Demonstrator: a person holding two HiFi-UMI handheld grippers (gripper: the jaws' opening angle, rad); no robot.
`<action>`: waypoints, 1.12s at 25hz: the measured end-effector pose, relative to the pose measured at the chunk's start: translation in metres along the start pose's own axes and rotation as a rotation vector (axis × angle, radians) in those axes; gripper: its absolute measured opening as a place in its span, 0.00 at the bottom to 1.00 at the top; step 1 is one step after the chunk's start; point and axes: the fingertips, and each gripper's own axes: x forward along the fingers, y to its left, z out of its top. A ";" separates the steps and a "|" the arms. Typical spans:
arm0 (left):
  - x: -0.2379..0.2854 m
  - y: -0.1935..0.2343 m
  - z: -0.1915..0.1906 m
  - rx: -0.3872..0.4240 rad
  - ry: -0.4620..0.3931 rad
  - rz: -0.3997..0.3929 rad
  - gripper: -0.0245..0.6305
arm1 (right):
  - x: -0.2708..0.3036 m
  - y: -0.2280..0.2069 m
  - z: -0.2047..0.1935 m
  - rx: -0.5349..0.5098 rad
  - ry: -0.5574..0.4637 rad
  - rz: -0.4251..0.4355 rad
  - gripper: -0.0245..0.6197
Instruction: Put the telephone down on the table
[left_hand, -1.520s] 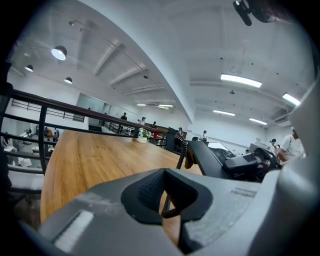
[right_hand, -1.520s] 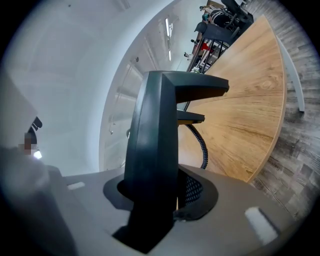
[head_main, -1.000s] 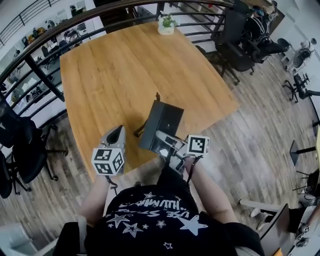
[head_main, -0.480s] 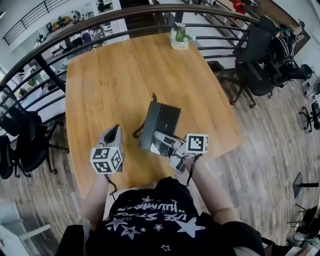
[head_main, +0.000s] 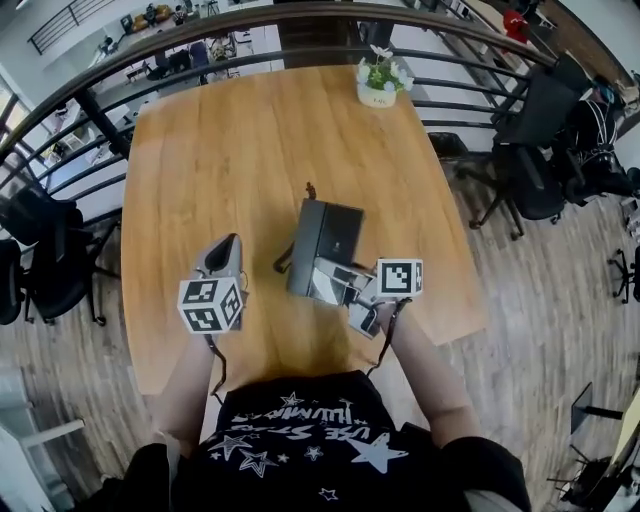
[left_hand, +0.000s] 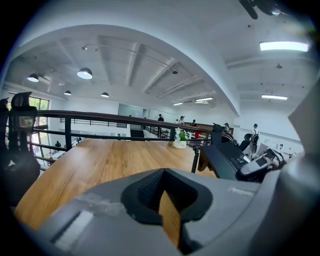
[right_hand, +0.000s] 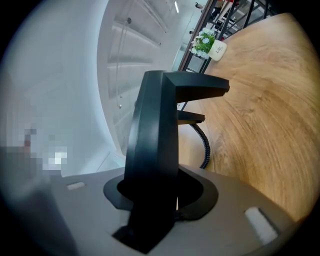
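A black telephone (head_main: 325, 238) hangs tilted just above the near middle of the wooden table (head_main: 220, 140), its coiled cord (right_hand: 204, 145) dangling toward the wood. My right gripper (head_main: 320, 278) is shut on the phone's near end, and in the right gripper view the dark body (right_hand: 152, 145) rises straight out from between the jaws (right_hand: 152, 197). My left gripper (head_main: 232, 245) floats to the left of the phone, apart from it, jaws together with nothing in them (left_hand: 167, 207). From the left gripper view the telephone (left_hand: 225, 159) shows at the right.
A small potted plant (head_main: 378, 85) stands at the table's far edge. A dark railing (head_main: 250, 22) curves behind the table. Office chairs stand to the left (head_main: 45, 260) and to the right (head_main: 545, 150) on the plank floor.
Both grippers and the telephone have moved farther in over the table from its near edge. The right grip on the phone is unchanged.
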 end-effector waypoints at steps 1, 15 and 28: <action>0.005 -0.002 0.002 -0.002 -0.003 0.010 0.04 | -0.002 -0.007 0.003 0.009 0.018 -0.009 0.28; 0.046 -0.007 -0.009 -0.015 0.041 0.102 0.04 | -0.012 -0.067 0.028 -0.001 0.229 0.005 0.28; 0.065 -0.026 -0.032 -0.027 0.106 0.081 0.04 | -0.021 -0.099 0.030 -0.030 0.290 -0.019 0.28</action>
